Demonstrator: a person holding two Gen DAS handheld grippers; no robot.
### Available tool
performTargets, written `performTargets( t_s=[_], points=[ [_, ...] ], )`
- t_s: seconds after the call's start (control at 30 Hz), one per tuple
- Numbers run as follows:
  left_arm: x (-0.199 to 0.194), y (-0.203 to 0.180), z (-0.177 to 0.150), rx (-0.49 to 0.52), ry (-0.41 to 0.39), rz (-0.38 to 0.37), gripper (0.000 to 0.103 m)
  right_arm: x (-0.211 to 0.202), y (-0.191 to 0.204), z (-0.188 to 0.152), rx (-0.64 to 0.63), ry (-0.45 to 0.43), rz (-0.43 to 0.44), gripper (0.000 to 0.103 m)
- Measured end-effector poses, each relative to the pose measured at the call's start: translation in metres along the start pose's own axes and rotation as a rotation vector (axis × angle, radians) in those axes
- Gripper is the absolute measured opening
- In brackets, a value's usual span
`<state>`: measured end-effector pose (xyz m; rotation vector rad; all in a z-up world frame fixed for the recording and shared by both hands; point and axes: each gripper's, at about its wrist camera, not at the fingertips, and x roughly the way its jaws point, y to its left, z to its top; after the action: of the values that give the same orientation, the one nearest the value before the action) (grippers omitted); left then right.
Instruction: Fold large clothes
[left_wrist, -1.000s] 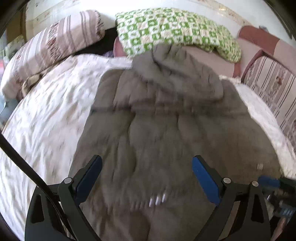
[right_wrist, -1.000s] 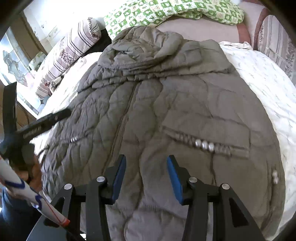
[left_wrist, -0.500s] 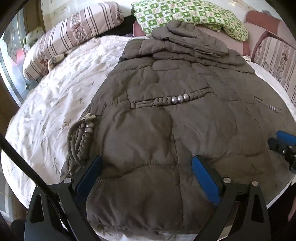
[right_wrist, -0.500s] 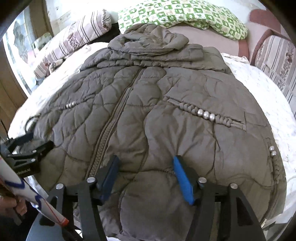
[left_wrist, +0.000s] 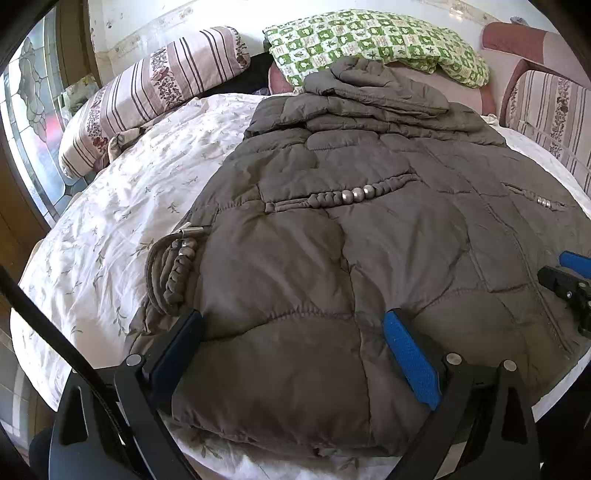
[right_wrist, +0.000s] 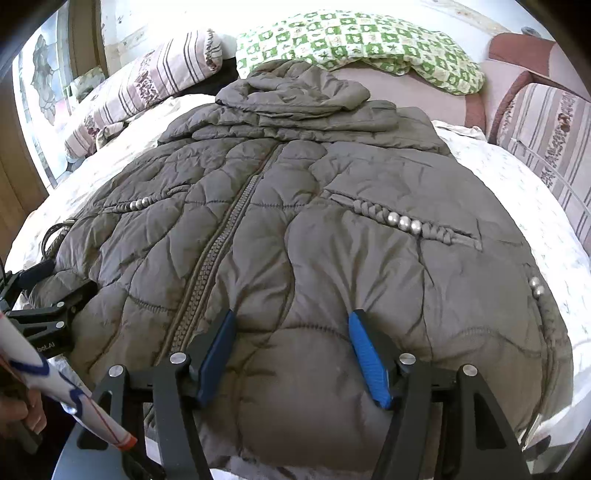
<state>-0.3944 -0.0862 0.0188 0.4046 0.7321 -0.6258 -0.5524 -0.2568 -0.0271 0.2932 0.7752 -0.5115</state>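
A large brown quilted hooded jacket (left_wrist: 351, 229) lies flat, front up and zipped, on a white floral bed cover; it also shows in the right wrist view (right_wrist: 314, 240). Its hood points to the far end. My left gripper (left_wrist: 291, 332) is open over the jacket's bottom hem at its left side. My right gripper (right_wrist: 291, 332) is open over the hem just right of the zipper (right_wrist: 218, 251). A braided drawcord (left_wrist: 173, 266) lies coiled at the jacket's left edge.
A striped pillow (left_wrist: 155, 88) lies at the far left, a green checked pillow (left_wrist: 373, 40) behind the hood. A striped chair (left_wrist: 546, 107) stands at the far right. The bed cover (left_wrist: 110, 221) shows bare left of the jacket. A window is at the left.
Both grippers have drawn back from over the jacket's body to its bottom hem, near the bed's front edge. The right gripper's jaws have widened. The jacket has not moved.
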Motion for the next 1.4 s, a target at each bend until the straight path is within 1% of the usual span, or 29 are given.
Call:
performTargets(
  t_s=[0.3,0.37,0.5,0.6,0.77,0.83,0.9,1.0,1.1,1.17,1.23,1.4],
  points=[
    [-0.001,-0.001,-0.001,0.003,-0.008,0.001,0.098,-0.007,0.0,-0.005,0.022,0.002,-0.002,0.069],
    [-0.001,-0.002,-0.002,0.003,-0.008,0.001,0.098,-0.009,-0.002,-0.005,0.024,0.01,0.008,0.07],
    [-0.001,-0.002,-0.002,0.006,-0.012,-0.003,0.098,-0.02,-0.014,-0.001,0.046,0.019,0.056,0.07],
    [-0.001,-0.003,-0.002,0.008,-0.016,-0.003,0.098,-0.034,-0.038,0.003,0.098,-0.012,0.041,0.07],
    [-0.001,-0.002,-0.003,0.005,-0.015,-0.003,0.098,-0.052,-0.098,0.007,0.245,-0.059,-0.049,0.07],
    [-0.001,-0.002,-0.003,0.005,-0.015,-0.002,0.098,-0.056,-0.117,0.005,0.293,-0.07,-0.079,0.07],
    [-0.001,-0.003,-0.003,0.005,-0.015,-0.003,0.098,-0.055,-0.13,0.002,0.328,-0.055,-0.076,0.071],
    [-0.001,-0.003,-0.004,0.006,-0.016,-0.002,0.098,-0.044,-0.134,-0.004,0.344,-0.025,-0.061,0.071],
    [-0.001,-0.002,-0.004,0.007,-0.016,-0.003,0.098,-0.034,-0.124,-0.01,0.307,-0.001,-0.091,0.074],
    [-0.001,-0.002,-0.004,0.006,-0.016,-0.003,0.098,-0.031,-0.117,-0.01,0.272,0.002,-0.112,0.078],
    [-0.001,-0.002,-0.004,0.007,-0.016,-0.003,0.098,-0.03,-0.116,-0.01,0.26,0.004,-0.119,0.078],
    [-0.001,-0.003,-0.004,0.006,-0.014,-0.003,0.098,-0.032,-0.122,-0.01,0.283,-0.002,-0.095,0.078]
  ],
)
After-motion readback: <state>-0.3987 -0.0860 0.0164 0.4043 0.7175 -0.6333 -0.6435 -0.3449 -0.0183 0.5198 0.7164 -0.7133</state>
